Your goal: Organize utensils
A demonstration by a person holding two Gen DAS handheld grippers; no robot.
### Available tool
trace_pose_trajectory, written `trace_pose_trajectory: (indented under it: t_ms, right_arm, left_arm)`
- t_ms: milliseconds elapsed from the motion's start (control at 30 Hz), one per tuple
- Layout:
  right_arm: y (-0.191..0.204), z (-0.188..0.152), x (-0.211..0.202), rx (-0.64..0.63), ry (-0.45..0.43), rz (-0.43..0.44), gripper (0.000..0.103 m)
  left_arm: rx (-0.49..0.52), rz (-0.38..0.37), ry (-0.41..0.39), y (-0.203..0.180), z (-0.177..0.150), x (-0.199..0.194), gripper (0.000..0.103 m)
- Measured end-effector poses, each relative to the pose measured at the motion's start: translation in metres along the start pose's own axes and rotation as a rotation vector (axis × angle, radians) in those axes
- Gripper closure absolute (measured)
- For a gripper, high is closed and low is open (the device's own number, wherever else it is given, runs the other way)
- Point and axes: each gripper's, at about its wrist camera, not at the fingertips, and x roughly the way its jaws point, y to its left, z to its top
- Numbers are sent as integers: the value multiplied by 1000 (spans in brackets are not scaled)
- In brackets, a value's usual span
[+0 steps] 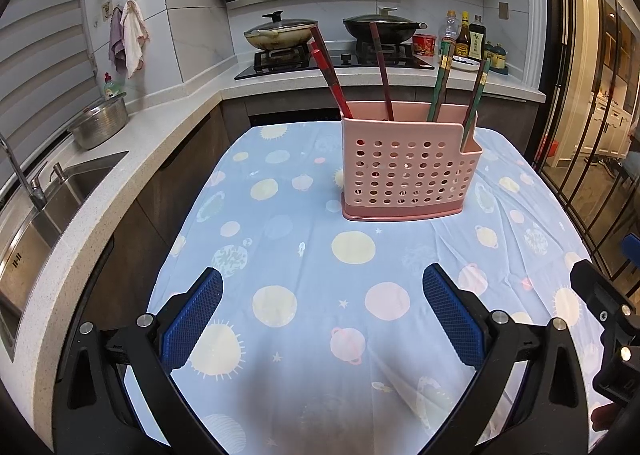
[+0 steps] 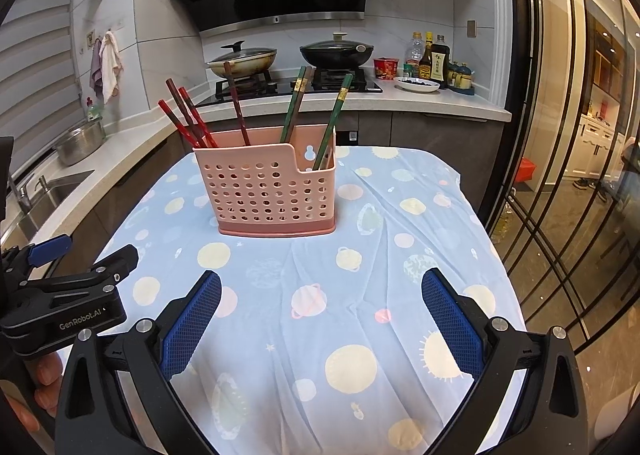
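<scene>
A small worktop (image 2: pixel 440 255) covered in a pale blue cloth with planets and suns stands in a kitchen. Both grippers hover low over its near edge, side by side, holding nothing.

On the left, the left gripper (image 1: pixel 322 313) has its blue-padded fingers spread wide, with only bare cloth between them. It points at the pink perforated utensil holder (image 1: pixel 408 171), which sits upright toward the far middle of the worktop, well apart from both grippers.

In the holder's left end lean the red chopsticks (image 2: pixel 188 119), fanned outward against the rim. A single dark red one stands nearer the centre. Toward the right, the green chopsticks (image 2: pixel 294 107) lean in the main section, and one more rises from the lower notched compartment at the right end. The colours look grouped by side, which suggests the sorting is largely finished.

On the right, the right gripper (image 2: pixel 320 315) is likewise spread and empty. No loose utensils lie on the cloth.
</scene>
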Motion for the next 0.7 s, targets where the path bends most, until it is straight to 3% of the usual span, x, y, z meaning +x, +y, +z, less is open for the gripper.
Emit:
trace_pose_trajectory:
  t_ms: [700]
  right_arm:
    - [-1, -1, 4, 1, -5, -15, 6]
  left_arm:
    - [-17, 2, -1, 4, 1, 3, 7]
